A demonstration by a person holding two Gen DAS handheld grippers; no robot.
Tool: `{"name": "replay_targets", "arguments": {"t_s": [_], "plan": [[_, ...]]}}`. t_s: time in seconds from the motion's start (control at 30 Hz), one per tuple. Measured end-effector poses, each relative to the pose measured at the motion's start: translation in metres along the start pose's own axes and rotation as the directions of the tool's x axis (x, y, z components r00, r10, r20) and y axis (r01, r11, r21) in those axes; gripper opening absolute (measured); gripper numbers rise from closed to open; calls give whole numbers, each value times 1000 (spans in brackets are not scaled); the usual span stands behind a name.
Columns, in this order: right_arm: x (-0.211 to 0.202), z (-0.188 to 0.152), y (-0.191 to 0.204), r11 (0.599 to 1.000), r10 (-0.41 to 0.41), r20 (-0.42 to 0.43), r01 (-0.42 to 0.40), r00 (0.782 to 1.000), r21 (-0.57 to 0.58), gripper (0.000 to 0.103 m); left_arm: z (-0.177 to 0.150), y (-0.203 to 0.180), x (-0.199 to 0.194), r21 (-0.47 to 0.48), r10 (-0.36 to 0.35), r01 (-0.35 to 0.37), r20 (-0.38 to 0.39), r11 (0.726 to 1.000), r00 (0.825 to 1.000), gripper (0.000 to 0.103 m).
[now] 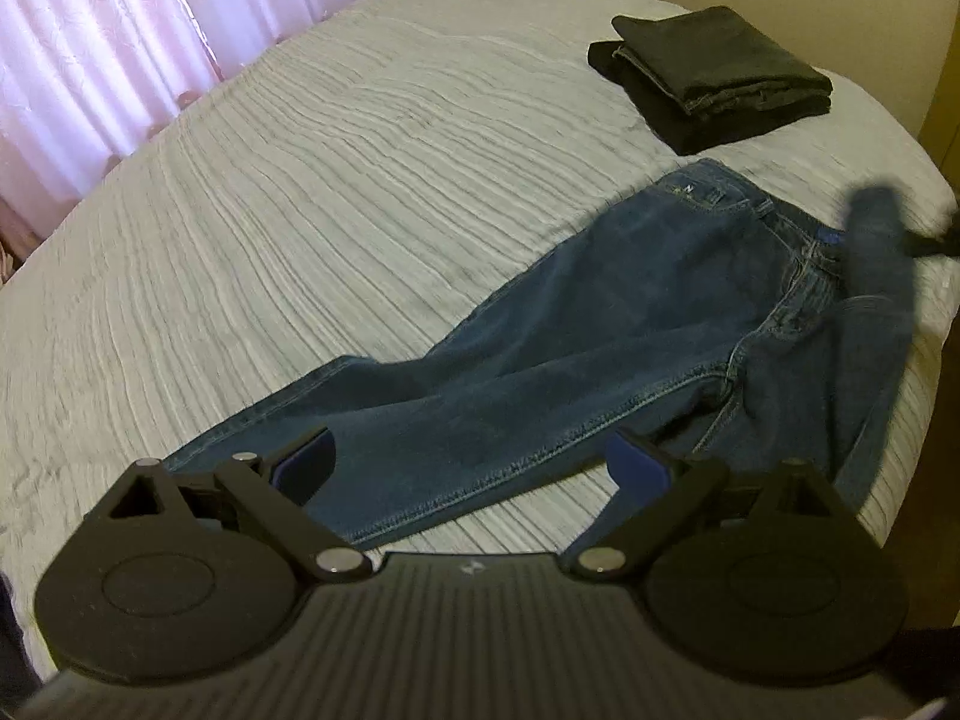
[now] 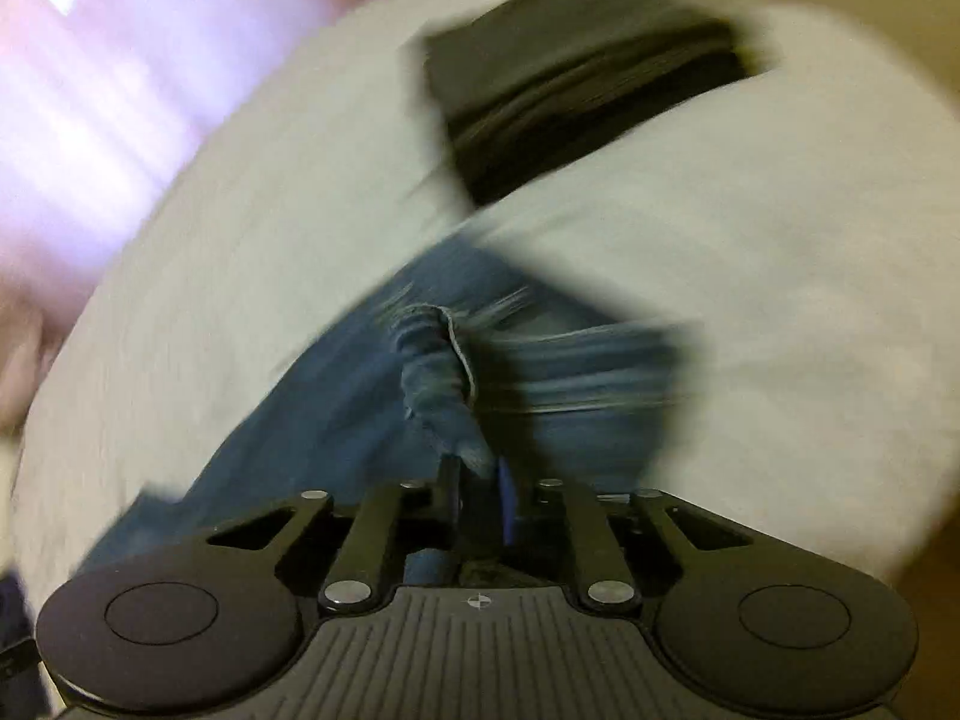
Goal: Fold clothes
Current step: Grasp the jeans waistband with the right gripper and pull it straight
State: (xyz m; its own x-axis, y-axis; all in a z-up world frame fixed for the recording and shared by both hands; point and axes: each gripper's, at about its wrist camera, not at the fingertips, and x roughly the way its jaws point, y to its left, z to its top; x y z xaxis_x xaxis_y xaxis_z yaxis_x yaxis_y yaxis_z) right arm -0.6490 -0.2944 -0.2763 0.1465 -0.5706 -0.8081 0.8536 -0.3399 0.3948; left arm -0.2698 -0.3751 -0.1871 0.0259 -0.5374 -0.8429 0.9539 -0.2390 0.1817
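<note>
1. Broadly, a bed [image 1: 300, 192] under a pale ribbed cover fills both views; the left wrist view shows it sharp, while the right wrist view is smeared by blur.
2. Pink curtains [image 1: 90, 48] hang beyond the bed's far left edge. They are crisp and pleated in the left wrist view and only a pink glow in the other.
3. Blue jeans [image 1: 600, 324] lie spread across the cover, waistband toward the far right and a leg running to the near left. Only the left wrist view shows this whole layout.
4. A folded pile of dark clothes [image 1: 720, 75] sits on the cover beyond the waistband, apart from the jeans.
5. The left gripper [image 1: 468, 468] hovers above the near leg hem with its fingers spread wide; the denim lies between them unpinched.
6. The right gripper [image 2: 474, 480] has its fingers pressed together on a bunched ridge of denim that rises in front of them. Only its own view shows this pinch; in the left wrist view it is a dark blur by the waistband.
</note>
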Motion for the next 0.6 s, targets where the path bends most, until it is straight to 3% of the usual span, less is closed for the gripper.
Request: {"name": "replay_targets", "arguments": {"t_s": [0.1,0.17,0.23,0.3,0.4,0.47,0.5,0.53,0.6], "plan": [[-40,-24,-74,971,-161,-11,160,987,177,12,7,-2,9,3,-21,21,1,1000,1000,95],[-55,-49,-119,905,-284,-87,297,955,305,12,12,-5,14,17,-32,32,2,999,999,95],[-66,-64,-139,857,-320,-121,341,940,386,13,15,-8,20,36,-37,37,-1,999,999,95],[-78,-63,-125,886,-325,-62,327,944,328,13,17,-9,26,58,-34,35,-9,998,999,95],[-80,-46,-86,956,-242,45,230,969,183,14,16,-10,38,101,-20,23,-28,995,999,95],[-58,-28,-63,988,-132,65,126,989,92,40,11,-9,47,146,-1,7,-45,989,999,95],[-44,-19,-52,997,-65,45,63,997,45,80,8,-9,51,168,11,-2,-51,986,999,95],[-30,-10,-40,1000,1,22,-1,1000,0,91,5,-10,54,203,19,-6,-61,979,998,95],[0,3,-18,990,105,-38,-108,994,-94,91,1,-12,60,245,33,-15,-70,969,997,95]]}}
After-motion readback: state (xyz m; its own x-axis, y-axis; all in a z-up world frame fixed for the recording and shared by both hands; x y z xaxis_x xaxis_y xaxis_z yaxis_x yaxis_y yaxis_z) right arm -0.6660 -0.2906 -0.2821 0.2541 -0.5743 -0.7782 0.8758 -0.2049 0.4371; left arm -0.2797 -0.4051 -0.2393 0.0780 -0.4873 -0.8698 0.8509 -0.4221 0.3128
